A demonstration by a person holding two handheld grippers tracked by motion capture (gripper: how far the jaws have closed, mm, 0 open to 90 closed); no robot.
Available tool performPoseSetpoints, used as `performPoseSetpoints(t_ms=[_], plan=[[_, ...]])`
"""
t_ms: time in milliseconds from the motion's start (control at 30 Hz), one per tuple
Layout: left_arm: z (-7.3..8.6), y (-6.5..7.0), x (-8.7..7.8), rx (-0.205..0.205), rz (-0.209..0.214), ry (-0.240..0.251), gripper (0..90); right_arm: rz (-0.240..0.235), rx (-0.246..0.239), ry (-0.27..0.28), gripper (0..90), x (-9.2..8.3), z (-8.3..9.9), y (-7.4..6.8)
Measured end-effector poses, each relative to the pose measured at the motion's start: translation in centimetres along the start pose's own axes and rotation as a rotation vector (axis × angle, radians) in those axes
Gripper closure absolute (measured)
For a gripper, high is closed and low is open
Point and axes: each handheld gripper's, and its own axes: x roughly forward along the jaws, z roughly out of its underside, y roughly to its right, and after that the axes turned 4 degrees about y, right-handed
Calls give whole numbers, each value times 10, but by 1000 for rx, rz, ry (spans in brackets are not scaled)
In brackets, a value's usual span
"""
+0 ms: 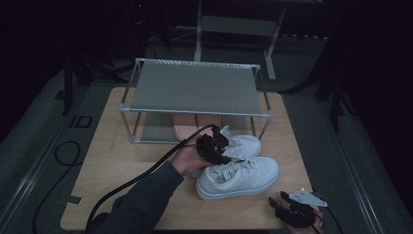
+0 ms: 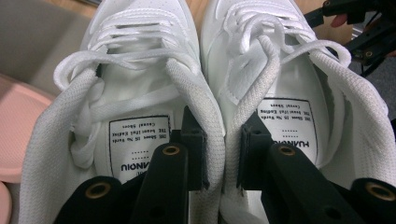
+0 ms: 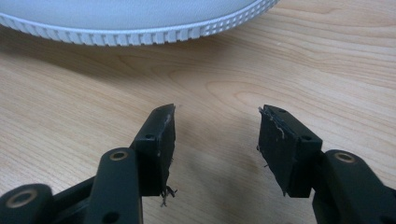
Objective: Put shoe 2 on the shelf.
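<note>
While the left gripper [image 2: 217, 154] pinches both sneakers' [image 1: 237, 176] soft inner collars together, the light pair may sag; right gripper [image 3: 217, 140] gapes idle.

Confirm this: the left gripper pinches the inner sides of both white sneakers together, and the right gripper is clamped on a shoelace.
Not quite. The right gripper holds nothing: the right gripper view shows its jaws open over bare table. The left gripper does pinch both sneakers.
</note>
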Motion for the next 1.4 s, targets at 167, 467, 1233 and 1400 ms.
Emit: performPoseSetpoints(t_ms=[167,467,1233,1400], plan=[[-6,0,-2,2,3,14,766,-9,19,9,454,0,1,2],[-16,1,-6,43,2,32,766,-6,31,7,456,0,2,5],[-39,4,-23,67,39,64,766,1,31,-8,463,2,3,6],[-42,3,-27,67,55,72,766,0,31,-8,465,2,3,6]])
